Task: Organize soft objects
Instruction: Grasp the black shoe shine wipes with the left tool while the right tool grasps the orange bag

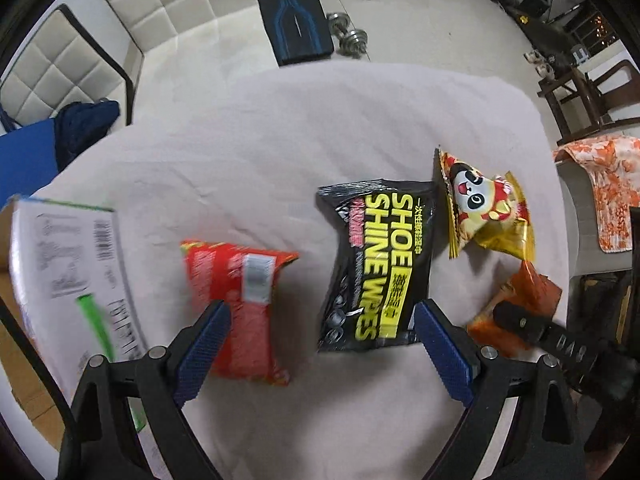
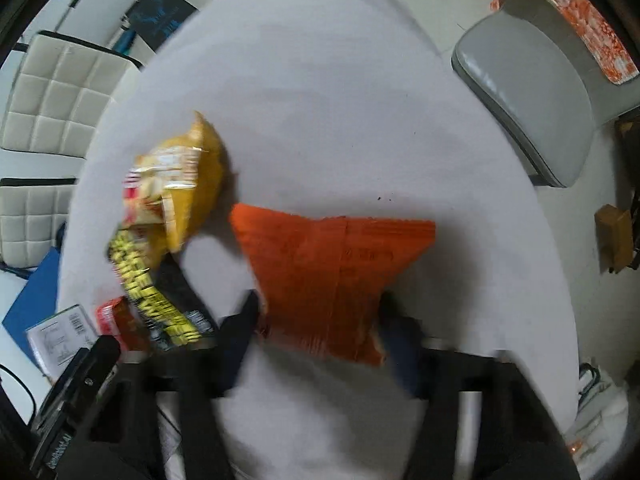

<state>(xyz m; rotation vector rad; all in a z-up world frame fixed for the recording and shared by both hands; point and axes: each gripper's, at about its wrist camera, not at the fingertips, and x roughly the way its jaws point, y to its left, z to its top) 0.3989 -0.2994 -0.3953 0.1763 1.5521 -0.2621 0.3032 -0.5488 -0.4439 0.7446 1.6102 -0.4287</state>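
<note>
Left wrist view: a table under a pale cloth [image 1: 248,152], packets spread across it; all places below are given relative to the black wipes pack.
White packet [image 1: 68,264]: far left of the wipes pack, at the cloth's edge; white face with barcodes, small print and a green stripe; blurred.
Red packet [image 1: 240,304]: left of the wipes pack, apart from it; crinkled red wrapper with a white barcode label; its lower part lies against the left finger.
Left gripper [image 1: 320,344]: blue-padded fingers spread wide, gripping nothing; the wipes pack's lower end lies between them, nearer the right pad.
Black wipes pack [image 1: 380,264]: mid-cloth, flat, glossy black with yellow "SHOE SHINE WIPES" lettering running lengthwise.
Panda packet [image 1: 480,208]: just right of the wipes pack's upper end; gold foil, puffed, a cartoon panda on it.
Orange packet [image 1: 516,304]: lower right of the wipes pack; orange-red wrapper, creased, partly hidden by the right gripper's black body.
Right wrist view: blurred by motion.
Right gripper [image 2: 316,344]: the orange packet's lower end sits between its fingers; blur hides whether they grip it, so I cannot tell.
</note>
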